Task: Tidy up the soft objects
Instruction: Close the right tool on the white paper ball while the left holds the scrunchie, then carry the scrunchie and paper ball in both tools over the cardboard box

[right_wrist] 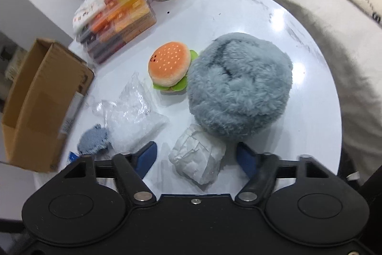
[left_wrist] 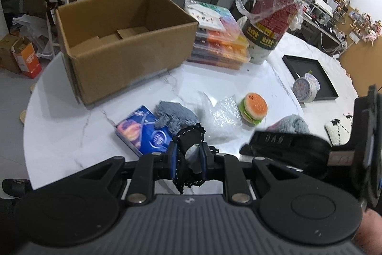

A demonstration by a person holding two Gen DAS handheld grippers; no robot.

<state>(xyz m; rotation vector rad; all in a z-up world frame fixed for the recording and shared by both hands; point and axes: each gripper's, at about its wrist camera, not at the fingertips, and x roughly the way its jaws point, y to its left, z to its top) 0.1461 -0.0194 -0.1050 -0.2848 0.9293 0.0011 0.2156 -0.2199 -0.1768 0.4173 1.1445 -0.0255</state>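
Cardboard box [left_wrist: 124, 40] stands open at the table's [left_wrist: 71, 130] left. Right of the box, your left gripper [left_wrist: 188, 160] is clamped on a black fabric piece [left_wrist: 188, 135], lifted off the tabletop. Further right of the box lie the burger plush [right_wrist: 169, 66] and grey fluffy plush [right_wrist: 238, 85], touching. Your right gripper [right_wrist: 197, 159] stands apart around a white wrapped bundle [right_wrist: 198, 157], pads clear of it.

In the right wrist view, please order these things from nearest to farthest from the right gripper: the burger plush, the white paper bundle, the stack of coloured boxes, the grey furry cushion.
From the right gripper:
1. White paper bundle, between its open fingers.
2. Grey furry cushion, just beyond, slightly right.
3. Burger plush, beyond, left of the cushion.
4. Stack of coloured boxes, far left.
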